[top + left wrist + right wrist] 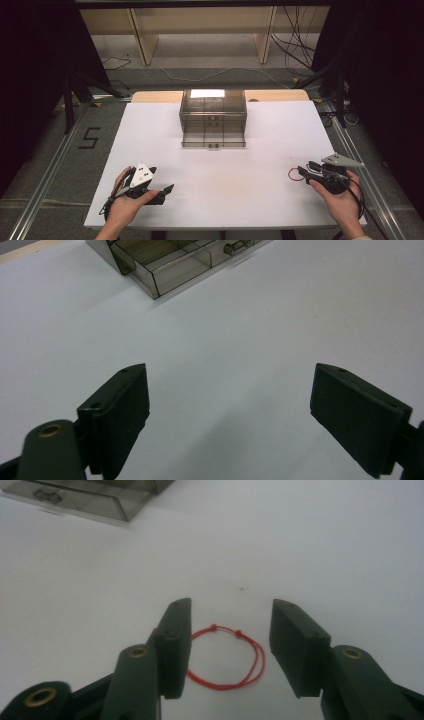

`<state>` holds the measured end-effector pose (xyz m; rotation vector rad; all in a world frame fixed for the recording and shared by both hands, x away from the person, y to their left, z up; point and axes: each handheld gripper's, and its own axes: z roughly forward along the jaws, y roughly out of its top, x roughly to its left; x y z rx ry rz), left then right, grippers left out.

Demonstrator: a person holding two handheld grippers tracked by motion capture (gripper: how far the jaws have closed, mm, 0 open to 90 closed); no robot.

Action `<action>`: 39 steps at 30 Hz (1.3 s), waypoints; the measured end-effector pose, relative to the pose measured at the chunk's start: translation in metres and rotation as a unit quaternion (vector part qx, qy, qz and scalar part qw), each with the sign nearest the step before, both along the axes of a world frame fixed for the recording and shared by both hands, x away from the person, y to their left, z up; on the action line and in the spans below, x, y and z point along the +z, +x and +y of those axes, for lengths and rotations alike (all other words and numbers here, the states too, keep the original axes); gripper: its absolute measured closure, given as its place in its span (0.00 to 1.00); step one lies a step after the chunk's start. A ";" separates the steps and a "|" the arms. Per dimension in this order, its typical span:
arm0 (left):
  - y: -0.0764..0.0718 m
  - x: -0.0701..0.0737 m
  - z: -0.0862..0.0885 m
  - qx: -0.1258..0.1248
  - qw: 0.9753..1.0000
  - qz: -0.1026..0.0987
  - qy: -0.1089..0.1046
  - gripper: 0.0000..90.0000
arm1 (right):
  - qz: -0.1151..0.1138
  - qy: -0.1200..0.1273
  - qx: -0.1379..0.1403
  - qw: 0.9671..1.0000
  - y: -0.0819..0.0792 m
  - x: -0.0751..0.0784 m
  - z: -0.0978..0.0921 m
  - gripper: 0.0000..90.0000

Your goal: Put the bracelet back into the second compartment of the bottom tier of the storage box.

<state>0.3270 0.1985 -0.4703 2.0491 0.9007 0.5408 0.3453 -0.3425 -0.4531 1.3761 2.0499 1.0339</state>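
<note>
Red cord bracelet (227, 657), knotted into a loop, lies flat on the white table (225, 165) near its right edge, framed between the two black jaws of the right gripper (230, 650). Those jaws stand partly apart on either side of the loop, with the loop's left edge running just beside or under the left jaw, and they have hold of nothing; whether either jaw touches the cord cannot be told. In the high view the bracelet (295, 174) sits just ahead of the right gripper (306, 172), which a person's right hand (337, 197) holds low over the table. At the table's near left corner the person's left hand (127, 200) holds the left gripper (167, 190), well apart from the bracelet. In the left gripper view the left gripper (230, 415) shows its jaws spread wide over bare white tabletop, gripping nothing. At the far middle of the table stands a smoky transparent drawer box (213, 117), its lower drawer pulled out toward the person; its corner and compartments appear at the top of the left gripper view (175, 260), and its edge at the top of the right gripper view (85, 500).
</note>
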 end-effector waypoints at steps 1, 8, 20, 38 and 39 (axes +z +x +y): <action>0.001 0.000 0.000 0.001 1.000 0.001 0.001 0.18 | 0.009 -0.001 -0.005 1.000 0.008 -0.003 -0.003 0.62; 0.001 -0.001 0.001 0.004 1.000 0.001 -0.002 0.18 | 0.035 -0.016 -0.010 0.999 0.026 -0.008 -0.008 0.69; 0.002 -0.002 0.001 0.003 1.000 0.003 0.000 0.18 | 0.074 -0.064 0.039 0.994 0.044 -0.021 -0.001 0.76; 0.003 -0.003 0.001 0.001 1.000 0.006 -0.001 0.18 | 0.092 -0.059 0.059 0.992 0.049 -0.024 0.003 1.00; 0.003 -0.003 0.001 0.001 1.000 0.007 -0.001 0.18 | 0.092 -0.058 0.057 0.992 0.049 -0.024 0.003 1.00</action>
